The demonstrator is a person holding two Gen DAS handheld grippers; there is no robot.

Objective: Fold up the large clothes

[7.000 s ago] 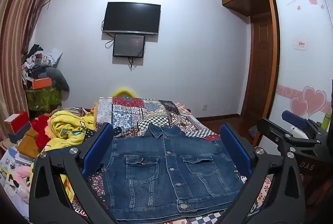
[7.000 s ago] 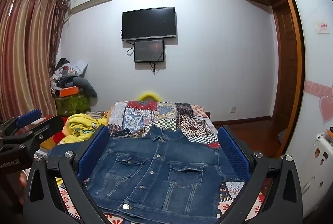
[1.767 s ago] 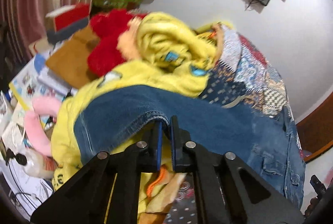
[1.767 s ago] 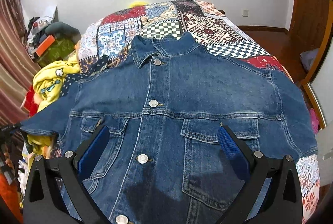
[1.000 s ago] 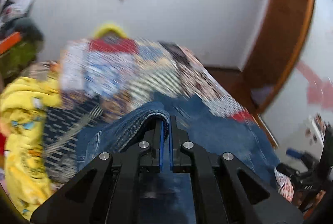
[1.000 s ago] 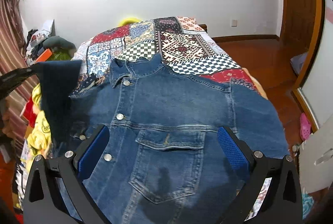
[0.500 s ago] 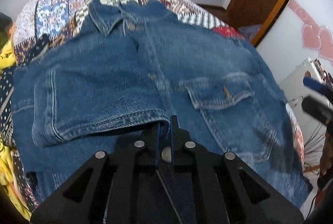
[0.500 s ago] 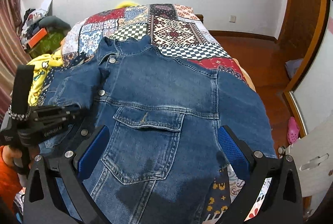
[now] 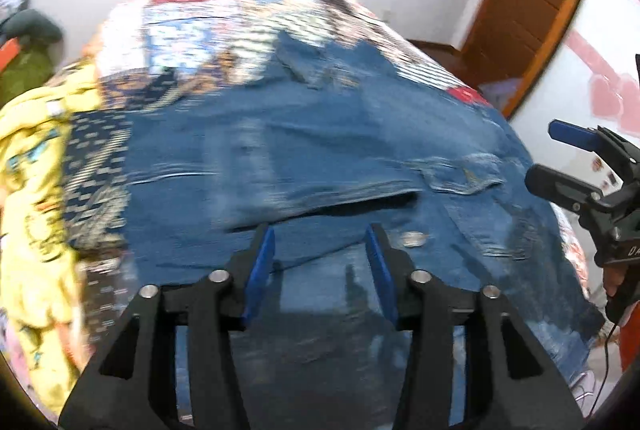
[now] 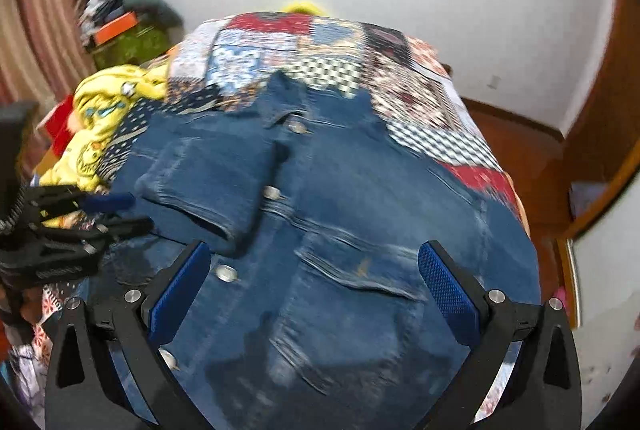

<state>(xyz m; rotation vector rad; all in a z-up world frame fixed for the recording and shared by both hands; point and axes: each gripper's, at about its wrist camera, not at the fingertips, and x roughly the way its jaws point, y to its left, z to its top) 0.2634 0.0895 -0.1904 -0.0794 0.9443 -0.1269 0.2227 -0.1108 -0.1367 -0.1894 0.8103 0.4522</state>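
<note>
A blue denim jacket [image 10: 360, 190] lies front up on a patchwork bedspread [image 10: 360, 46]. Its left sleeve [image 10: 212, 174] is folded across the chest. It also shows, blurred, in the left wrist view [image 9: 320, 158]. My left gripper [image 9: 320, 234] is open and empty just above the folded sleeve's cuff [image 9: 340, 198]; it shows at the left edge of the right wrist view [image 10: 112, 214]. My right gripper [image 10: 314, 262] is wide open and empty above the jacket's right pocket [image 10: 360, 266]; it shows at the right edge of the left wrist view [image 9: 576, 146].
A yellow cartoon garment [image 10: 104, 110] is piled on the bed's left side [image 9: 32, 158]. Clutter and a green box [image 10: 128, 42] stand by the striped curtain [image 10: 36, 10]. A wooden door [image 9: 532, 2] and wood floor [image 10: 520, 146] are on the right.
My left gripper carried the sleeve cuff across onto the jacket's chest, then opened and let it go. My right gripper stayed open, hovering over the jacket's right side.
</note>
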